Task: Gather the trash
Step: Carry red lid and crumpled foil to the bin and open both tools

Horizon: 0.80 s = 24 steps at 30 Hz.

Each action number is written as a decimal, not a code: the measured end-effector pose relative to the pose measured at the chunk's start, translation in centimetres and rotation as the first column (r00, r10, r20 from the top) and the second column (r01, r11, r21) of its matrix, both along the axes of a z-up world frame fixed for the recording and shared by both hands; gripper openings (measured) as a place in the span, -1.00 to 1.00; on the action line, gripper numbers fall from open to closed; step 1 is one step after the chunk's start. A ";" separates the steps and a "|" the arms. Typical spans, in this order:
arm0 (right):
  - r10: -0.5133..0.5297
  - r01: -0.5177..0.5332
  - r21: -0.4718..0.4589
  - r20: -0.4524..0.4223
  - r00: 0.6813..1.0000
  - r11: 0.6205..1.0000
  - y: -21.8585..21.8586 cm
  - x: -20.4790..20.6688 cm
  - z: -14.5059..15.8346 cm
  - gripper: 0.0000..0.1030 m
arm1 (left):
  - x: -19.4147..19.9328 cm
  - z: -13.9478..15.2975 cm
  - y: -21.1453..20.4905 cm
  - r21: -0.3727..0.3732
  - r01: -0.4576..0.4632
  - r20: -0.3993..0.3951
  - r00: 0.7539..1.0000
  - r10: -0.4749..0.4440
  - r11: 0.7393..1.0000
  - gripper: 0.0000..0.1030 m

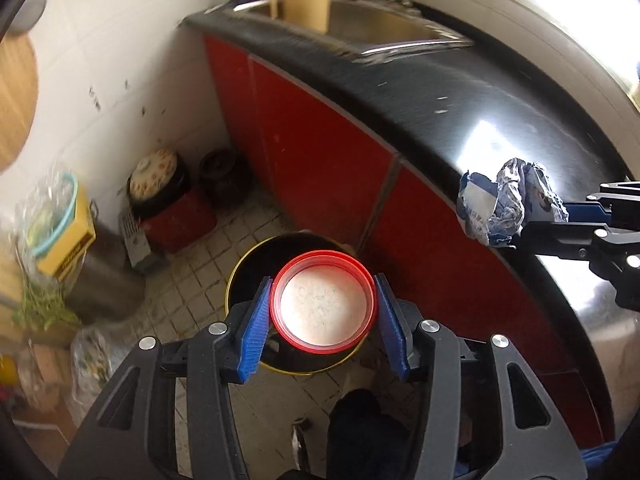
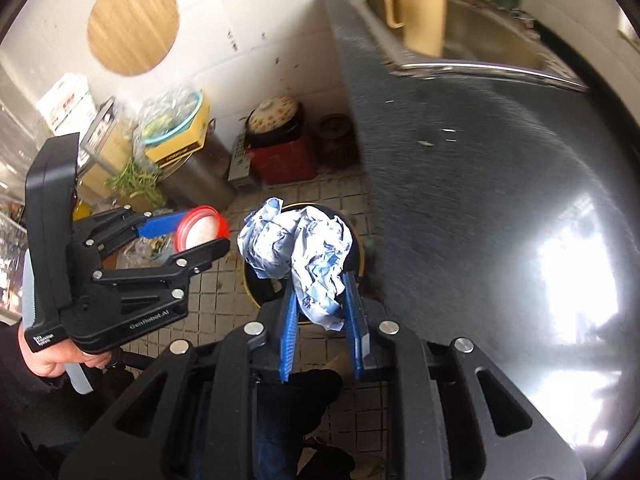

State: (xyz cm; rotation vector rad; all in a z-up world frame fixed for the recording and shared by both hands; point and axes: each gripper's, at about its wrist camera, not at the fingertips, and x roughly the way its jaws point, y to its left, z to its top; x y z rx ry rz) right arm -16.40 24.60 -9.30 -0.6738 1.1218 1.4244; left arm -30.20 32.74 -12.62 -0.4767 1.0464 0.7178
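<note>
My left gripper (image 1: 323, 286) is shut on a red-rimmed round plastic cup (image 1: 323, 306) and holds it above a black bin with a yellow rim (image 1: 236, 276) on the tiled floor. My right gripper (image 2: 320, 288) is shut on a crumpled blue-and-white wrapper (image 2: 298, 248) and holds it over the same bin (image 2: 256, 284). The wrapper (image 1: 504, 204) and right gripper (image 1: 532, 220) also show at the right of the left wrist view. The left gripper (image 2: 204, 230) with the cup (image 2: 200, 230) shows at the left of the right wrist view.
A black countertop (image 1: 460, 120) over red cabinet doors (image 1: 320, 144) runs along the right, with a steel sink (image 2: 480, 44) and a yellow jug (image 2: 424, 16). Pots, a red box (image 1: 180, 216), a steel drum and bags crowd the floor by the wall.
</note>
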 end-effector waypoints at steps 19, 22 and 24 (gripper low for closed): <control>0.090 -0.087 -0.162 0.010 0.996 0.983 12.1 -4.7 -9.5 -0.57 | -2.2 -10.1 6.8 -0.132 -0.095 -0.020 0.995 0.093 0.987 -0.05; 0.088 -0.086 -0.184 0.003 0.996 0.979 12.4 -4.5 -9.9 -0.23 | -2.1 -10.6 6.9 -0.140 -0.087 -0.027 0.996 0.084 0.986 0.06; 0.084 -0.081 -0.177 0.005 0.996 0.981 12.5 -4.4 -9.8 0.00 | -2.2 -10.8 7.1 -0.131 -0.086 -0.029 0.996 0.083 0.988 0.21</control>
